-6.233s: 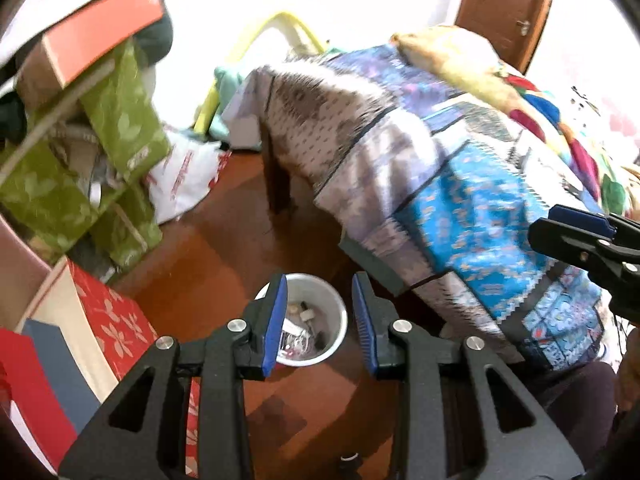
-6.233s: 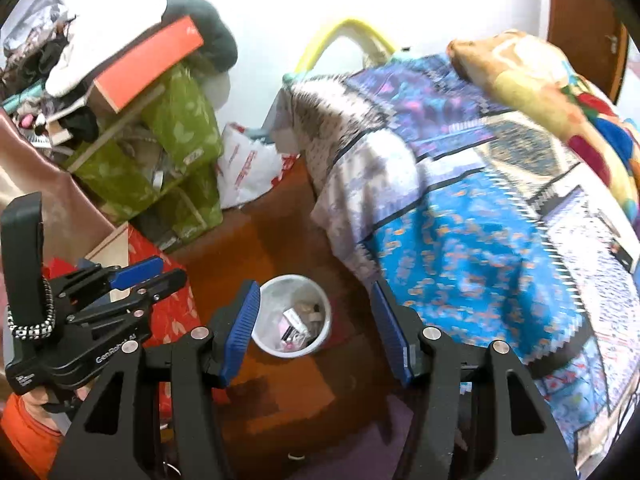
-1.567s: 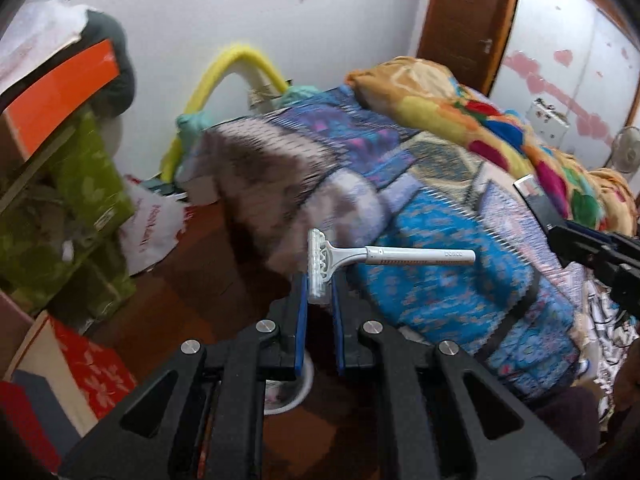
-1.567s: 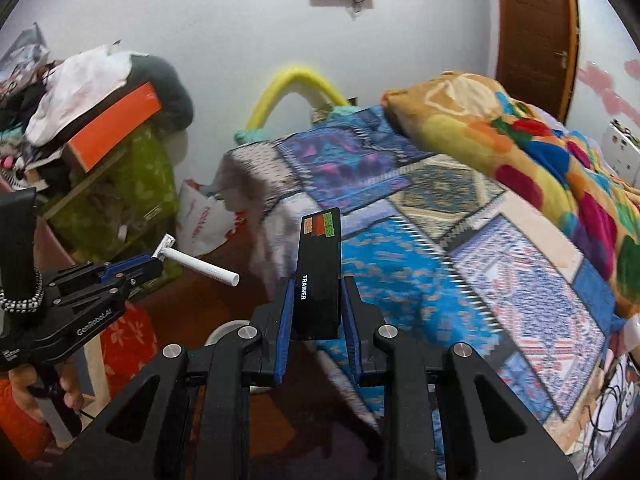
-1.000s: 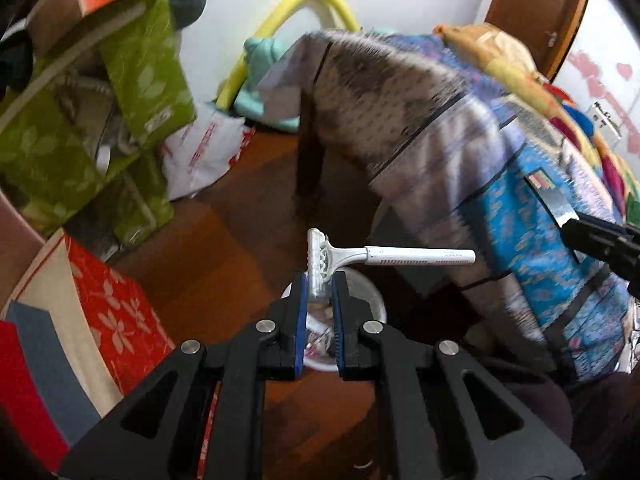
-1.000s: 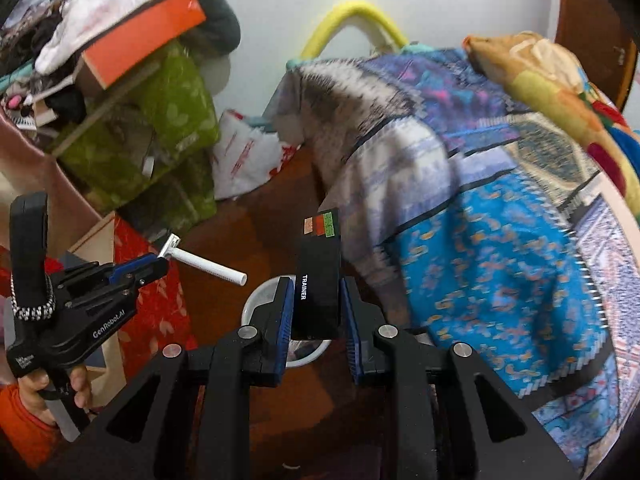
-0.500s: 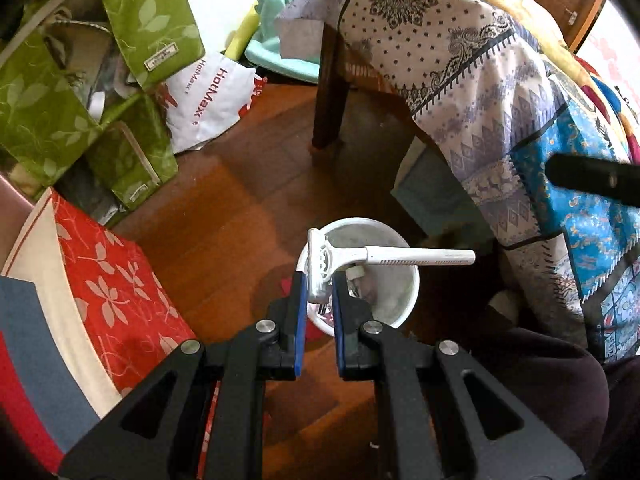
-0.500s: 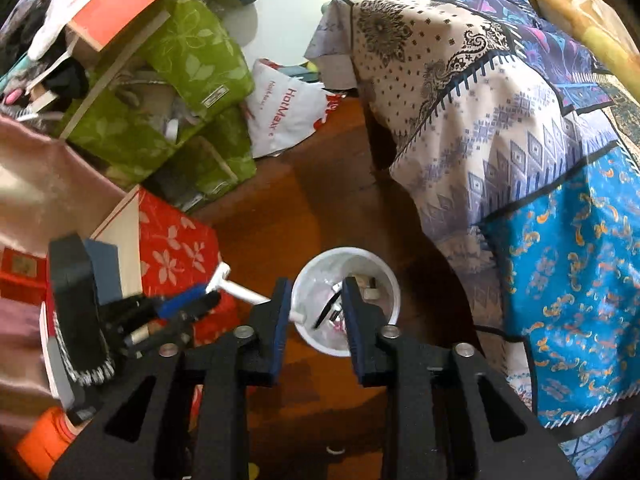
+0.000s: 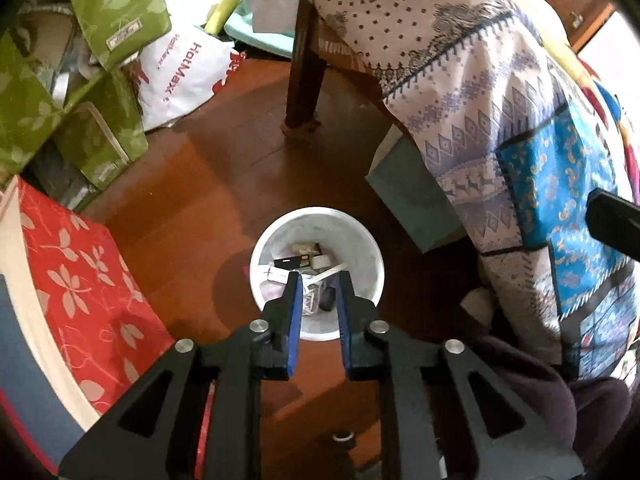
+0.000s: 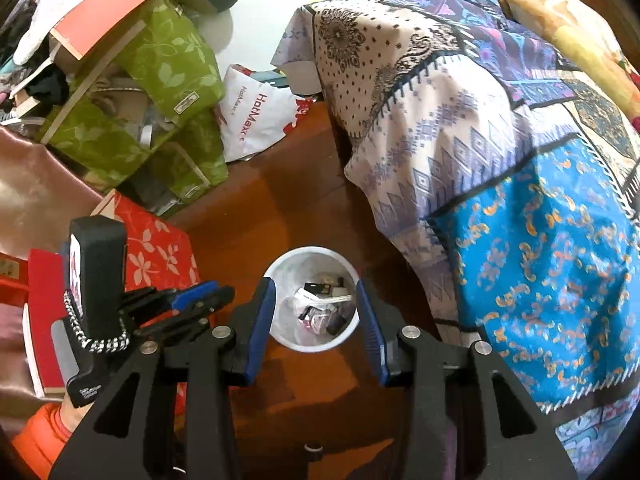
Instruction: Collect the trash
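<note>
While the white bin [image 9: 318, 220] stands upright on the wooden floor [image 9: 224, 168], I see the trash already lying inside it: a white razor [image 9: 326, 273] slanting across the heap, a black box [image 9: 292, 261] beside it, and small wrappers I cannot tell apart. My left gripper [image 9: 317, 286] points steeply down over the bin's near rim, its 2 blue-padded jaws opening with only a narrow gap between them and nothing gripped. My right gripper [image 10: 316, 306] hangs over the same bin, jaws opening wider, straddling the bin's mouth in that view and empty too. In the right wrist view the left gripper appears at the left edge, just beside the bin, with an orange sleeve [image 10: 38, 436] below it.

Around the bin the floor carries clutter. A red floral box [image 9: 76, 276] lies near its left side. Beyond that, green leaf-print bags [image 9: 96, 80] are stacked towards the far left corner, with a white HotMax bag [image 9: 182, 74] leaning next to them. A dark wooden bed leg [image 9: 304, 64] stands on the floor beyond the bin. A patchwork bedspread [image 10: 520, 184] hangs down on the right, near the bin but apart from it, over a grey-green box [image 9: 412, 204].
</note>
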The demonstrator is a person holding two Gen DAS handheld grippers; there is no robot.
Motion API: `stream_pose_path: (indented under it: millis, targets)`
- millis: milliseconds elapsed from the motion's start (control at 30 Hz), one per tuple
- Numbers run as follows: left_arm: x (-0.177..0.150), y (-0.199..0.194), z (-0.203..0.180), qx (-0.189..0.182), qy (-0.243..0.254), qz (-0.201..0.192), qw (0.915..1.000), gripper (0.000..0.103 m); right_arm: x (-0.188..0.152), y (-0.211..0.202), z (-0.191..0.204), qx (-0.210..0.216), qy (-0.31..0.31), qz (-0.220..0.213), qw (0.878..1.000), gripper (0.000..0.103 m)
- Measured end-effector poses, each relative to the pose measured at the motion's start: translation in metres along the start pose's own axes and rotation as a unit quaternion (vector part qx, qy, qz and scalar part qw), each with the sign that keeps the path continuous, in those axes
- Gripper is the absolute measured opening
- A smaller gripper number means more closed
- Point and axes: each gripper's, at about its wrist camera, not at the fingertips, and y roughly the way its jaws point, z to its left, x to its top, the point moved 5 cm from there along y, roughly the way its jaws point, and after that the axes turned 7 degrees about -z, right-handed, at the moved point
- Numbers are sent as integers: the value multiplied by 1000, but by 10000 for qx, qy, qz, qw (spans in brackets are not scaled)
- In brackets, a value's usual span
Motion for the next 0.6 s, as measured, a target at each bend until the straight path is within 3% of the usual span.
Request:
stream_pose_path:
  millis: [200, 367, 600]
  targets:
    - [-6, -45, -12, 5, 294, -255, 9992, 16, -9, -33, -1, 24, 45, -235, 9997, 38]
    - [-7, -112, -22, -44, 394, -768, 9963, 16, -18, -83, 4, 107, 46, -612, 9981, 38]
    - [-14, -217, -55, -160, 850, -1719, 9813, 18, -38, -178, 16, -79, -50, -1525, 9883, 38]
